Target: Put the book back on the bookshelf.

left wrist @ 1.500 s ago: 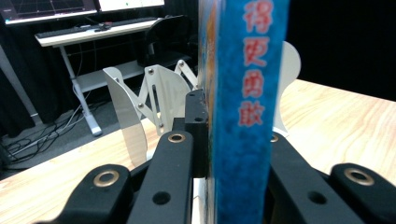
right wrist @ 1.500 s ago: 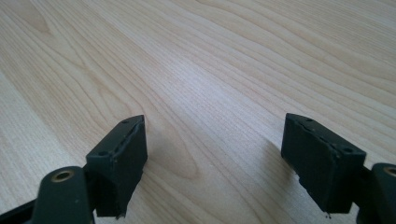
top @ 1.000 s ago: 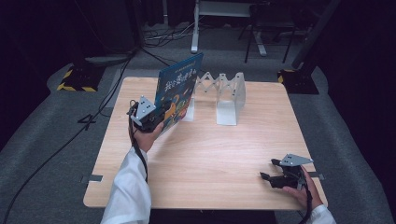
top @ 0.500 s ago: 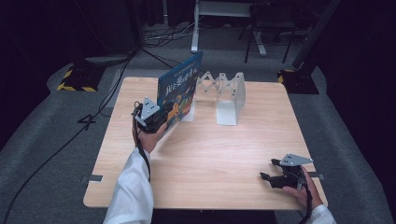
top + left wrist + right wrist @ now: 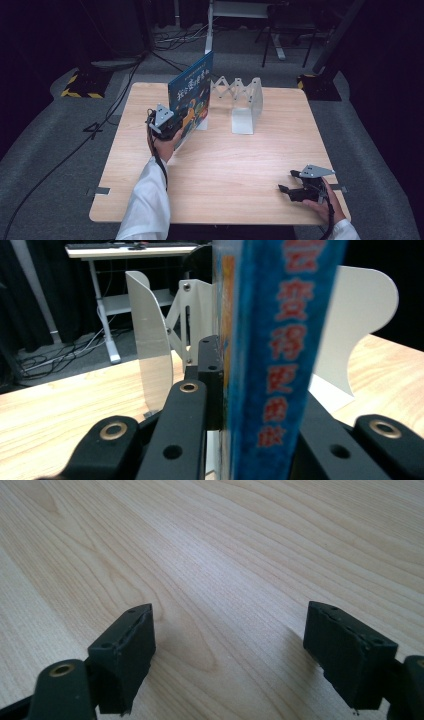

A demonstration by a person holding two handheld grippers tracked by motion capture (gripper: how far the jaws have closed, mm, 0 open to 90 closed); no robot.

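- The left claw is clamped on the lower edge of a blue picture book; in the left claw view the book's edge is seen pinched between the two black jaws, running straight up from them.
- The book is held upright and slightly tilted, its long axis rising from the claw, at the left end of a white accordion-style book rack that stands at the far middle of the worktop.
- The relation that the coming move turns on is judged to be this: the rack's white dividers lie directly ahead of and beside the held book, so the book's bottom edge has to be lined up with a slot between two dividers.
- Whether the book already touches the rack's base cannot be told.
- The left hand is by far the nearer to the rack.
- The right claw is rested low near the front right corner of the worktop, well apart from book and rack; its jaws are spread wide with nothing between them, and only bare pale wood is seen ahead of them.
- The worktop is surrounded by grey carpet, dark curtains and trailing cables.
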